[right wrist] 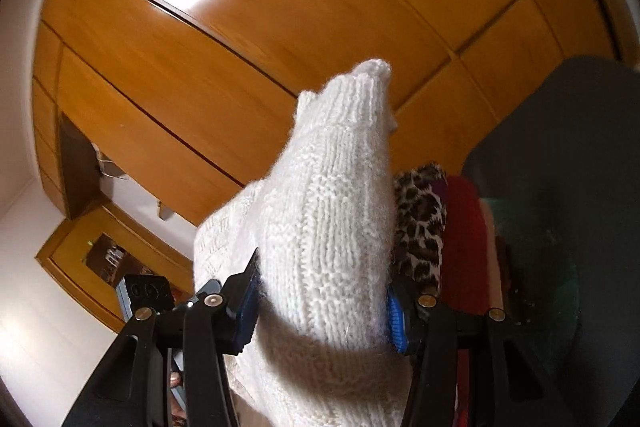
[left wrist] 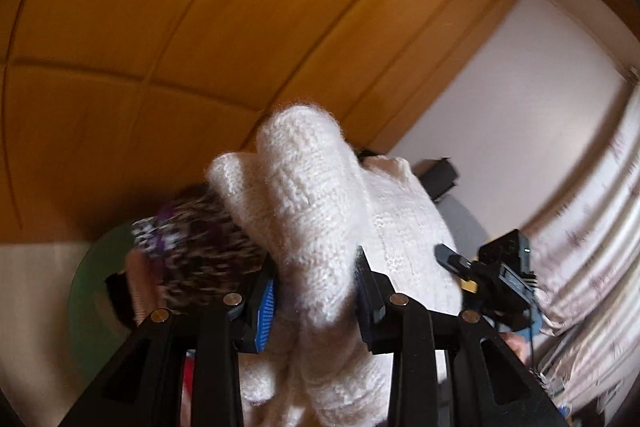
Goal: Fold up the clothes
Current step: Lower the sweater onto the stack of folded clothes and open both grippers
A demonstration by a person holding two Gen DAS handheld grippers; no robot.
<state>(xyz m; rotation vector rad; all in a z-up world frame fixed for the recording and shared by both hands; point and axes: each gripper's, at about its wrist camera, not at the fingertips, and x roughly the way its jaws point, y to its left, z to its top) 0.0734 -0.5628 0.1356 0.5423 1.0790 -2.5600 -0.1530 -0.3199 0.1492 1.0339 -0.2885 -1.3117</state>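
A thick white knitted sweater (left wrist: pixel 316 195) is lifted in the air, bunched between both grippers. My left gripper (left wrist: pixel 316 303) is shut on a fold of it, blue pads pressing either side. In the right wrist view the same white sweater (right wrist: pixel 332 211) rises in a peak, and my right gripper (right wrist: pixel 324 311) is shut on it. The other gripper (left wrist: pixel 500 275) shows at the right of the left wrist view, and at the lower left (right wrist: pixel 148 295) of the right wrist view. The sweater's lower part hangs out of sight.
Behind the sweater lie a leopard-print garment (right wrist: pixel 420 227), a red garment (right wrist: pixel 464 247) and a patterned dark garment (left wrist: pixel 192 247). A wooden wardrobe (right wrist: pixel 280 27) fills the background. A striped curtain (left wrist: pixel 592 227) hangs at right. A dark chair back (right wrist: pixel 568 167) stands right.
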